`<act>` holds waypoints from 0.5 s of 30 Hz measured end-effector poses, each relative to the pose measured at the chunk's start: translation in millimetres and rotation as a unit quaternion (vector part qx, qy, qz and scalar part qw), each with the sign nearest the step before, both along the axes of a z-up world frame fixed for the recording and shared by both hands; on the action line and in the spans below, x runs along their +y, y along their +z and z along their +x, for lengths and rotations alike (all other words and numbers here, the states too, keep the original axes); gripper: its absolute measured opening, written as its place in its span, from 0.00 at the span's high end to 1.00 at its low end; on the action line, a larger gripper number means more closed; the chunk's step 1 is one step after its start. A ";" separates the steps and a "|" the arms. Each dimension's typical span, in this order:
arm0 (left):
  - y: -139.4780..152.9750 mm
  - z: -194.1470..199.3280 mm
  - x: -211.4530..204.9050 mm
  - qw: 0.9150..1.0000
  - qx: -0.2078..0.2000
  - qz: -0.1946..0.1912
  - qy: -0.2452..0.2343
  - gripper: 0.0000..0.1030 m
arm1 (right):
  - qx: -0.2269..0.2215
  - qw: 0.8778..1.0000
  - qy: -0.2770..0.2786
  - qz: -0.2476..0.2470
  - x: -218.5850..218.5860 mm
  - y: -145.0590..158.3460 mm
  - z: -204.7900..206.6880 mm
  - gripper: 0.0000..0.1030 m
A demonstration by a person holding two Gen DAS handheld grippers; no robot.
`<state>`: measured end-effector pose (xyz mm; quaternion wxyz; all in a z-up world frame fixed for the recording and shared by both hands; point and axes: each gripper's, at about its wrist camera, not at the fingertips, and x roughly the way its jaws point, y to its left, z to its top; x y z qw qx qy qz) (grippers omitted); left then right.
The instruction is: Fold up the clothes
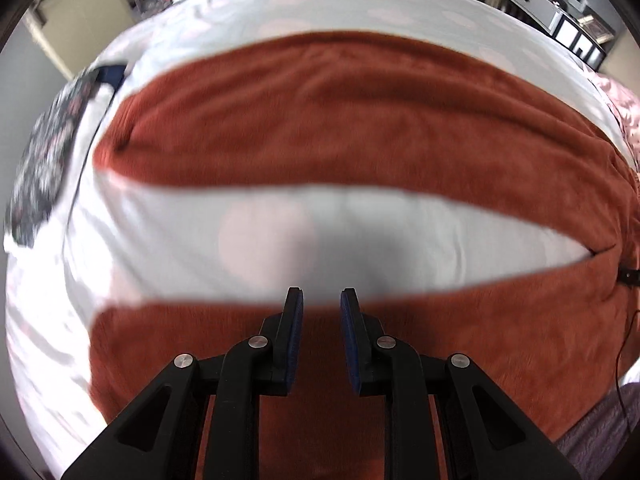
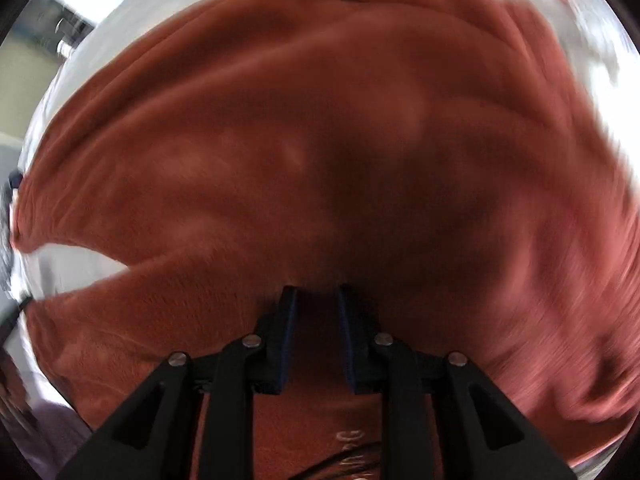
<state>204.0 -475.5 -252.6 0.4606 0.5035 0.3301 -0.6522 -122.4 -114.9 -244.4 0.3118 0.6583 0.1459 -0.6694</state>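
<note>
The left gripper (image 1: 321,300) is hovering with jaws spread over the near leg of the rust fleece trousers (image 1: 340,120) spreading across the white bed (image 1: 180,240), bare sheet lying between both legs, while the right gripper (image 2: 318,298), also parted, is hanging above the fleece.

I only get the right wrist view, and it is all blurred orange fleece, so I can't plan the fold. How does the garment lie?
Observer: The orange garment lies on a white bed cover as two long bands, with a strip of cover between them.
Operator: Where do the bands join?
Observer: At the right side of the left wrist view; their free ends point left.
Operator: And the left tongs?
Observer: The left tongs are open and empty, over the near band's edge.
</note>
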 end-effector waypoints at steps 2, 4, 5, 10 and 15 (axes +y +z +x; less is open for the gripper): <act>-7.2 10.8 9.3 1.000 -0.001 0.015 0.017 0.80 | -0.007 1.000 -0.016 -0.013 16.2 -0.1 6.9 0.82; -11.2 16.0 13.6 0.999 -0.002 0.036 0.024 0.80 | -0.024 0.999 -0.035 -0.020 31.5 -0.4 12.1 0.83; -12.2 16.8 15.3 0.999 -0.005 0.043 0.025 0.80 | -0.030 0.998 -0.040 -0.023 37.5 -0.8 14.4 0.84; -7.3 14.2 33.7 0.999 -0.010 0.042 0.010 0.80 | -0.051 0.996 -0.064 -0.022 63.1 -2.8 30.1 0.86; 3.5 3.0 55.4 0.999 -0.002 0.029 -0.021 0.80 | -0.042 0.993 -0.098 -0.056 83.9 11.0 41.5 0.87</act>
